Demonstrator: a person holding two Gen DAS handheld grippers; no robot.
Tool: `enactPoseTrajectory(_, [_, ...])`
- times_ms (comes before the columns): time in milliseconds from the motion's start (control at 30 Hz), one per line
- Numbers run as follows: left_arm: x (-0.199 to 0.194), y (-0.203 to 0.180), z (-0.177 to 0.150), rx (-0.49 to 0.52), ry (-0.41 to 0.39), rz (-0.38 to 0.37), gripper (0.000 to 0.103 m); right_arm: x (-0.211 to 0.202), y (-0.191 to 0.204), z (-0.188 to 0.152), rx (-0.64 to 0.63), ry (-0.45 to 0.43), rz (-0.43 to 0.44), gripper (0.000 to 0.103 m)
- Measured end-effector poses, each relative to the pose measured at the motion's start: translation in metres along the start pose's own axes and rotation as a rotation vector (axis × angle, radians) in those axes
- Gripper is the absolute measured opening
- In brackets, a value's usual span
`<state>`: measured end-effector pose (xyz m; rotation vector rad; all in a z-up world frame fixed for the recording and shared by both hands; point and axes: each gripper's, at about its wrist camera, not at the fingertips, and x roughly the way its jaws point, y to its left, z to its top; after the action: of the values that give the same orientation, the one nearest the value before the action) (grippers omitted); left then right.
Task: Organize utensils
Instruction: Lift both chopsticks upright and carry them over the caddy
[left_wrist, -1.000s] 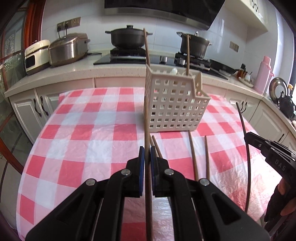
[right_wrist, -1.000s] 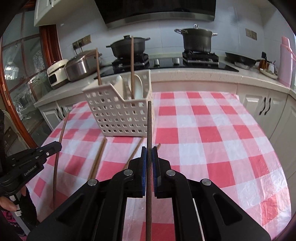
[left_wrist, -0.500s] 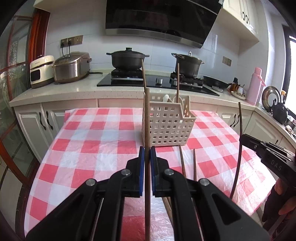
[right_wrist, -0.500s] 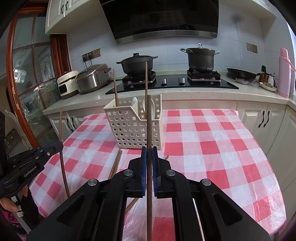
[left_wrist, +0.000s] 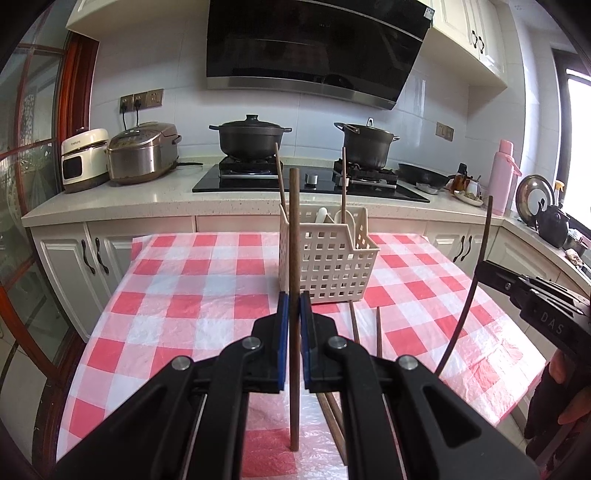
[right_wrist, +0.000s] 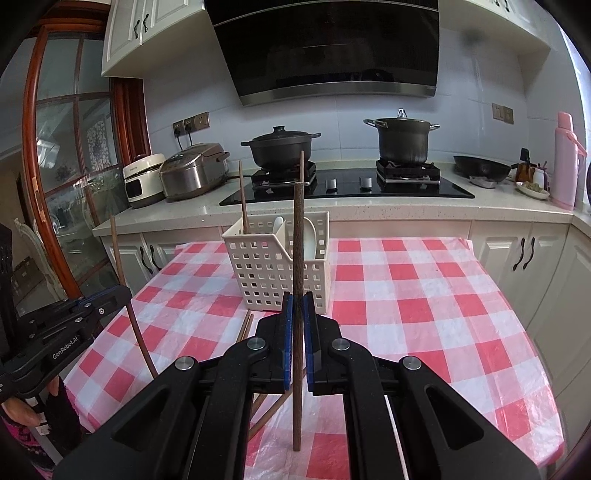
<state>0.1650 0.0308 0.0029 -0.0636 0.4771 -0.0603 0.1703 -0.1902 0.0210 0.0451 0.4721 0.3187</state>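
**Chopsticks held upright before basket**

Left gripper (left_wrist: 291, 314) and right gripper (right_wrist: 298, 314) each clamped on one chopstick (left_wrist: 294, 236), lifted clear of table (left_wrist: 184, 280). Carrying step; next: tip lowered into basket (left_wrist: 328, 262). More lying beside it.

chopsticks in claws: 2 | in basket (left_wrist: 328, 254): 2 | pots: 2
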Motion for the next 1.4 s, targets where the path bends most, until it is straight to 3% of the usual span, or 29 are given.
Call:
enactPoseTrajectory(567, [0.008, -0.012, 0.028, 0.055, -0.035, -0.006, 0.006, 0.008, 0.006, 0.023, -0.027, -0.042, 0.007, 0.006])
enactPoseTrajectory(1400, [0.035, -0.027, 0.130, 0.099, -0.067, -0.070, 0.006, 0.040, -0.003, 0.107, -0.068, -0.109, 0.016, 0.006])
